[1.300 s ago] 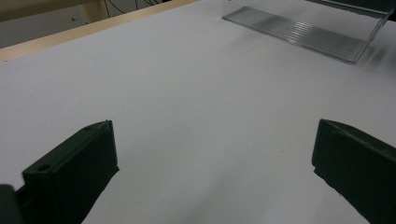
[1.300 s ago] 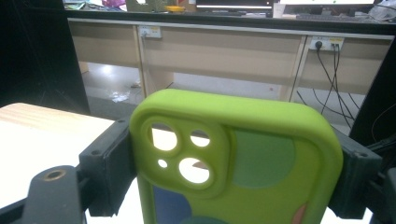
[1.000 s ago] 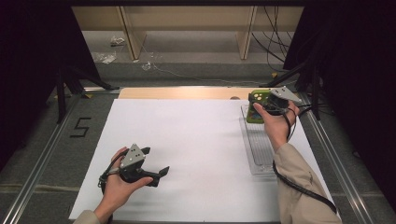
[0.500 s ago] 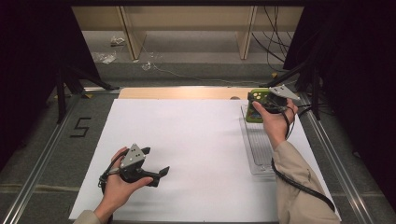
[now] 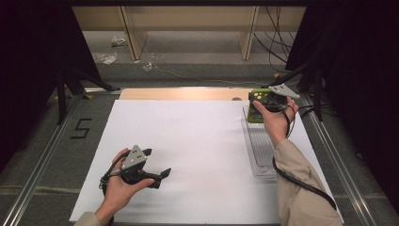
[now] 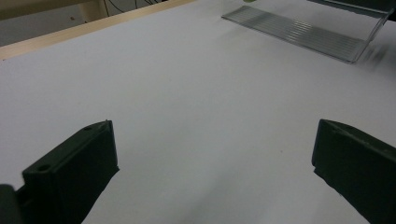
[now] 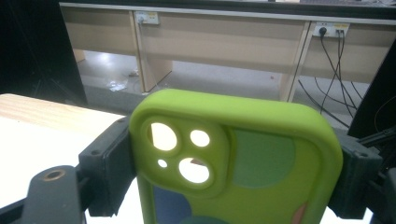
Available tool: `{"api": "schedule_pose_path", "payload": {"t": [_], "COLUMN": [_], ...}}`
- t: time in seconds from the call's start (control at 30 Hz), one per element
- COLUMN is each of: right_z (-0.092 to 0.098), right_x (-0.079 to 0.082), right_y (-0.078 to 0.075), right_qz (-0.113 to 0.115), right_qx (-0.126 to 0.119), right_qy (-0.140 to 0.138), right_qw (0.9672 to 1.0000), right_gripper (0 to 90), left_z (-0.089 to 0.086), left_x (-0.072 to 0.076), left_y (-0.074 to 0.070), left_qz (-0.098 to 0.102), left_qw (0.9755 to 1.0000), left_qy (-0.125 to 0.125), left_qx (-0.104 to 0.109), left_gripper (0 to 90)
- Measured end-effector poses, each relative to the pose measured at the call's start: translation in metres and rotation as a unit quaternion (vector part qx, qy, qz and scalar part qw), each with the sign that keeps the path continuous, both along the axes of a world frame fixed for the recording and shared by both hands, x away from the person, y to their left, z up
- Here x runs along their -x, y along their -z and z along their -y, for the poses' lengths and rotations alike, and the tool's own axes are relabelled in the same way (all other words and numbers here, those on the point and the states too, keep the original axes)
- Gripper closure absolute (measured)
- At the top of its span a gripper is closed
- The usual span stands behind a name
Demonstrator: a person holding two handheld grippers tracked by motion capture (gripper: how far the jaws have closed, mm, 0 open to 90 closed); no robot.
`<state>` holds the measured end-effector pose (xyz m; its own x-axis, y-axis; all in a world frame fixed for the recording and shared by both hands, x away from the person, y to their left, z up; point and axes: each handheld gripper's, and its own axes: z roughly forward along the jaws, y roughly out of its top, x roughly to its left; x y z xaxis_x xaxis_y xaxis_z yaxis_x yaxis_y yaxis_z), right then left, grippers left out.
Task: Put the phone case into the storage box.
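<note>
Lime-green silicone, a phone case [image 7: 238, 158] with cut-out camera holes, sits clamped by its two long edges between the jaws of the right tongs [image 5: 264, 100], held up over the far right corner of the white surface [image 5: 197, 141], just above the far end of a clear ribbed tray [image 5: 260, 146]. In the right gripper view both black jaws press against the case's sides, so the grip looks firm, though it bears only on soft, rounded rims.

The left tongs [image 5: 153, 170] rest low near the front left of the surface, jaws spread wide with nothing between them, well apart from the case and the tray.

The likeliest trouble is the case itself: silicone flexes, so it could bow, twist or pop out sideways if the hand tilts quickly or squeezes harder. If the case is meant for the tray, lowering it at an angle could catch a corner on the tray's raised wall and tip it onto the surface instead. The light tray might also slide when nudged, since nothing steadies it. The cable [image 5: 301, 181] trailing along the right sleeve lies near the tray's front end and could drag across it.
</note>
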<state>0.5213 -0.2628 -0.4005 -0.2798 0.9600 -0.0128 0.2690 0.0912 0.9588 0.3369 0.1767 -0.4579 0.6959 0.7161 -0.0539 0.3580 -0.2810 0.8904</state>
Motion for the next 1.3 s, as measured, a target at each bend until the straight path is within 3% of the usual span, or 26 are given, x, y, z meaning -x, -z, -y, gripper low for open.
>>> {"api": "schedule_pose_path", "payload": {"t": [0.4, 1.3], "right_z": [-0.001, -0.002], "right_x": [-0.013, -0.032], "right_y": [0.006, 0.017], "right_qz": [-0.018, -0.029], "right_qx": [0.002, 0.009], "right_qy": [-0.001, -0.013], "right_qw": [0.9998, 0.9995], "right_gripper": [18.5, 18.2], "left_z": [0.000, 0.000], "left_x": [-0.001, -0.001], "left_y": [0.000, 0.002], "left_qz": [0.000, -0.003], "left_qw": [1.0000, 1.0000], "left_qy": [-0.001, 0.002], "left_qx": [0.000, -0.001], "left_gripper": [0.0, 0.0]}}
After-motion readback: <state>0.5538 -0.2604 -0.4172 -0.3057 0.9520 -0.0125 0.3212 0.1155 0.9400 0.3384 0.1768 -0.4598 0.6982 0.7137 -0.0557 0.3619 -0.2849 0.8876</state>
